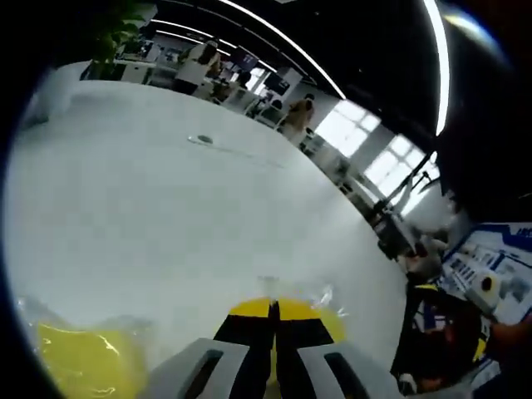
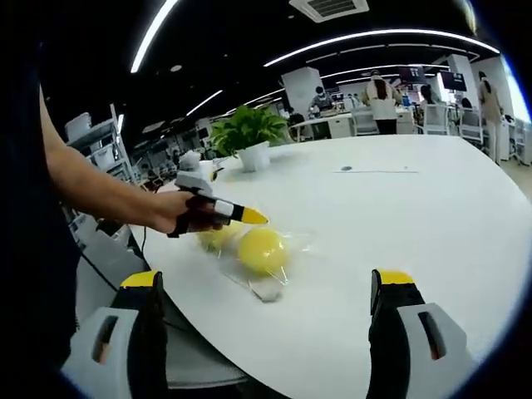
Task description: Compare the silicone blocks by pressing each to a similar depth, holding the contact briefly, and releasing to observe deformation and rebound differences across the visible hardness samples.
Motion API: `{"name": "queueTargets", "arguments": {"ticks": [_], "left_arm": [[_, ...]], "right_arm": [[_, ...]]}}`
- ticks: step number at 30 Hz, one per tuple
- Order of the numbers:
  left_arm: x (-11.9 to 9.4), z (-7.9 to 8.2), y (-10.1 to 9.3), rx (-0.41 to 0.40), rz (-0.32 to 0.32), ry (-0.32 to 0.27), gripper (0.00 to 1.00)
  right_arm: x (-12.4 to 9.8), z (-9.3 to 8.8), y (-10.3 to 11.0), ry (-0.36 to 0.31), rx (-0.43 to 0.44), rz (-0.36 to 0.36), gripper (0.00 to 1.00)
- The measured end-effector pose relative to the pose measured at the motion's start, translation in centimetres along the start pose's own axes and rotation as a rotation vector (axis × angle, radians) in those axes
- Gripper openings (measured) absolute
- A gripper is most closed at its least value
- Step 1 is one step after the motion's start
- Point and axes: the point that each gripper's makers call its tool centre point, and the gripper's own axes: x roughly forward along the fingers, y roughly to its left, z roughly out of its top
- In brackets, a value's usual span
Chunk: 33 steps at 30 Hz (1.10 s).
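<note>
Yellow blocks in clear plastic bags (image 2: 259, 253) lie near the white table's (image 2: 399, 216) edge. The left gripper (image 2: 241, 215), jaws clenched, tips over one bag (image 1: 320, 312). The right gripper (image 2: 266, 312) hangs released, well apart

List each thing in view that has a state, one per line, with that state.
left gripper: shut, tips over a bagged yellow block
right gripper: open, holding nothing
yellow block: in a clear bag, lying on the white table
second yellow block: bagged, untouched
potted plant: upright
</note>
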Motion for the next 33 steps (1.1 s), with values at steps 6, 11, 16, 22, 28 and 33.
{"name": "queueTargets", "arguments": {"ticks": [6, 11, 16, 22, 28, 33], "left_arm": [[0.8, -1.0, 2.5, -0.072, 0.121, 0.026, 0.00], [0.9, -1.0, 2.8, -0.003, 0.148, 0.030, 0.00], [0.8, -0.9, 3.1, 0.033, 0.167, 0.036, 0.03], [-0.5, 1.5, 3.9, 0.206, 0.208, -0.013, 0.62], [-3.7, 5.4, -0.3, 0.340, 0.048, -0.143, 0.89], [-7.8, 6.6, 0.9, 0.562, 0.100, -0.166, 1.00]], "right_arm": [[0.2, 0.1, 0.3, 0.010, -0.004, 0.002, 0.97], [0.4, 0.4, 0.7, 0.009, -0.006, 0.007, 0.97], [0.4, 0.5, 0.7, 0.001, -0.003, 0.003, 0.97], [0.8, 0.7, 1.2, 0.009, -0.020, 0.017, 0.97], [1.0, 1.5, 0.4, -0.010, -0.039, -0.019, 0.97], [1.0, 2.1, 0.3, -0.023, -0.072, -0.024, 0.97]]}}
